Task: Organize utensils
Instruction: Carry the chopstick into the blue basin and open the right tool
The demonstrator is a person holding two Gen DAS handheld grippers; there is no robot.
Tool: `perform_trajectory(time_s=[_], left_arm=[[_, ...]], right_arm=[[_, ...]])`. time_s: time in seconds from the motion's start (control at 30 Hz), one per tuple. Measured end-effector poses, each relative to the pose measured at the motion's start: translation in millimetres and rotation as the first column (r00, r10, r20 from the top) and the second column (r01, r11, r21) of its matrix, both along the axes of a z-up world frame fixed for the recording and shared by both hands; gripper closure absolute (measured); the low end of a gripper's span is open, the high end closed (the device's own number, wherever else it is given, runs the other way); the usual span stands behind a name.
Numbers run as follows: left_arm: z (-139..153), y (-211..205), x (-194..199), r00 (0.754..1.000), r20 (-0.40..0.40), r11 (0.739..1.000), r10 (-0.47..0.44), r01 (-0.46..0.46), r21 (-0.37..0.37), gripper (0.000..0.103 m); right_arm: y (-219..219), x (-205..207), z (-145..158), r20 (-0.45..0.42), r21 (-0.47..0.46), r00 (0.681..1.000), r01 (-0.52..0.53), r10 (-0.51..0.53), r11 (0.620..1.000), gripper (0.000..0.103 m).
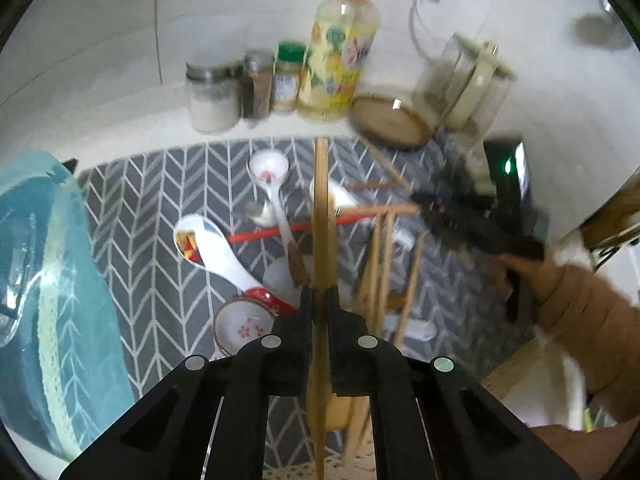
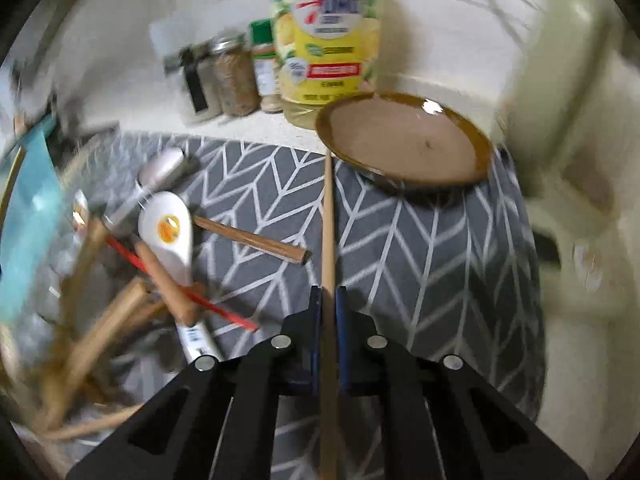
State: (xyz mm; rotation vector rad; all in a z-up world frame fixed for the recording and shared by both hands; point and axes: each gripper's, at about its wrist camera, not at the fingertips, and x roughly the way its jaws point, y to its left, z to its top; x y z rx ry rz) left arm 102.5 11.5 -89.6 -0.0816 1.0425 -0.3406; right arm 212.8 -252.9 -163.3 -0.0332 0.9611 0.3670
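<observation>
While the left gripper (image 1: 319, 294) clamps a wooden utensil (image 1: 320, 208), the right gripper (image 2: 329, 294) pinches a chopstick (image 2: 329, 216) above the grey mat (image 2: 420, 248)

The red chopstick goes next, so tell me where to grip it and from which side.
Grip the red chopstick at its bare near end on the mat, coming from above with the fingers across it. It lies flat, and farther up a white spoon and wooden handles cross over it. Both grippers already hold chopsticks, so one must unload first.
</observation>
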Motion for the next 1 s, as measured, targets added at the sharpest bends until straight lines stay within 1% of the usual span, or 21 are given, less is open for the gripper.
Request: perform_trajectory(time_s=[0.07, 0.17, 0.27, 0.33, 0.37, 0.4, 0.47, 0.5, 0.53, 0.57, 0.63, 0.67, 0.7, 0.73, 0.77, 0.83, 0.87, 0.93, 1.0], left_arm=[[19.5, 9.3, -5.4, 1.000, 0.023, 0.999, 0.011, -0.010, -0.038, 0.095], [46.7, 25.2, -13.5, 0.998, 0.056, 0.995, 0.025, -0.020, -0.097, 0.095], [82.4, 56.5, -25.2, 0.991, 0.119, 0.991, 0.057, -0.042, -0.126, 0.095], [99.0, 81.3, -31.1, 0.986, 0.145, 0.990, 0.082, -0.064, -0.127, 0.095], [103.4, 92.9, -33.0, 0.984, 0.151, 0.989, 0.092, -0.073, -0.126, 0.095], [107.3, 109.8, -36.2, 0.982, 0.156, 0.989, 0.105, -0.087, -0.118, 0.095], [103.6, 144.5, -38.8, 0.980, 0.145, 0.990, 0.136, -0.127, -0.068, 0.095], [97.5, 158.4, -38.5, 0.981, 0.128, 0.988, 0.148, -0.142, -0.051, 0.095], [90.7, 172.2, -38.6, 0.981, 0.108, 0.987, 0.161, -0.158, -0.037, 0.095], [83.3, 185.5, -38.3, 0.981, 0.089, 0.985, 0.172, -0.170, -0.027, 0.095], [62.1, 214.6, -31.9, 0.981, 0.035, 0.982, 0.189, -0.190, 0.011, 0.095], [55.1, 223.3, -28.6, 0.980, 0.015, 0.979, 0.200, -0.200, 0.023, 0.095], [44.4, 237.4, -26.0, 0.979, -0.008, 0.979, 0.204, -0.203, 0.021, 0.095], [35.0, 246.4, -23.0, 0.976, -0.026, 0.976, 0.217, -0.217, 0.027, 0.095], [28.0, 251.7, -21.6, 0.974, -0.039, 0.975, 0.223, -0.222, 0.034, 0.095], [11.3, 261.2, -17.1, 0.971, -0.066, 0.973, 0.230, -0.229, 0.030, 0.095], [3.2, 264.7, -14.4, 0.969, -0.084, 0.972, 0.234, -0.233, 0.026, 0.095], [-3.8, 267.7, -10.2, 0.966, -0.099, 0.971, 0.238, -0.238, 0.010, 0.095], [-13.3, 270.9, -8.8, 0.962, -0.110, 0.968, 0.249, -0.249, 0.017, 0.095]], right_arm=[[-3.6, -14.1, 22.2, 0.017, 0.067, 0.999, 0.040, -0.042, 0.997, 0.096], [3.8, -33.0, 57.2, 0.049, 0.127, 0.997, 0.059, -0.065, 0.990, 0.096], [21.3, -54.1, 95.2, 0.067, 0.243, 0.995, 0.060, -0.078, 0.968, 0.096], [48.2, -70.5, 125.1, 0.078, 0.325, 0.995, 0.037, -0.066, 0.945, 0.096], [58.2, -74.8, 133.2, 0.078, 0.353, 0.995, 0.027, -0.058, 0.935, 0.096], [79.8, -80.4, 145.2, 0.069, 0.398, 0.997, 0.009, -0.040, 0.917, 0.096], [124.3, -89.8, 158.0, 0.037, 0.478, 0.999, -0.024, 0.006, 0.878, 0.096], [142.2, -92.8, 160.6, 0.027, 0.499, 0.999, -0.040, 0.031, 0.865, 0.096], [169.7, -97.8, 162.1, 0.016, 0.519, 0.998, -0.062, 0.063, 0.852, 0.096], [193.3, -102.8, 160.8, 0.005, 0.525, 0.996, -0.080, 0.091, 0.848, 0.096], [242.5, -108.0, 153.5, -0.031, 0.509, 0.990, -0.106, 0.141, 0.854, 0.096], [266.7, -109.6, 146.7, -0.054, 0.491, 0.986, -0.111, 0.157, 0.864, 0.096], [279.0, -111.9, 141.1, -0.072, 0.472, 0.984, -0.112, 0.164, 0.875, 0.096], [298.8, -110.9, 132.2, -0.109, 0.448, 0.979, -0.104, 0.170, 0.888, 0.096], [306.6, -113.3, 125.3, -0.130, 0.435, 0.976, -0.101, 0.173, 0.895, 0.096], [336.2, -115.0, 113.7, -0.150, 0.349, 0.975, -0.101, 0.162, 0.932, 0.096], [343.6, -115.5, 108.5, -0.157, 0.325, 0.975, -0.102, 0.160, 0.940, 0.095], [358.2, -115.6, 99.0, -0.181, 0.265, 0.973, -0.091, 0.142, 0.960, 0.095], [366.9, -118.8, 93.8, -0.205, 0.210, 0.970, -0.087, 0.131, 0.974, 0.095]])
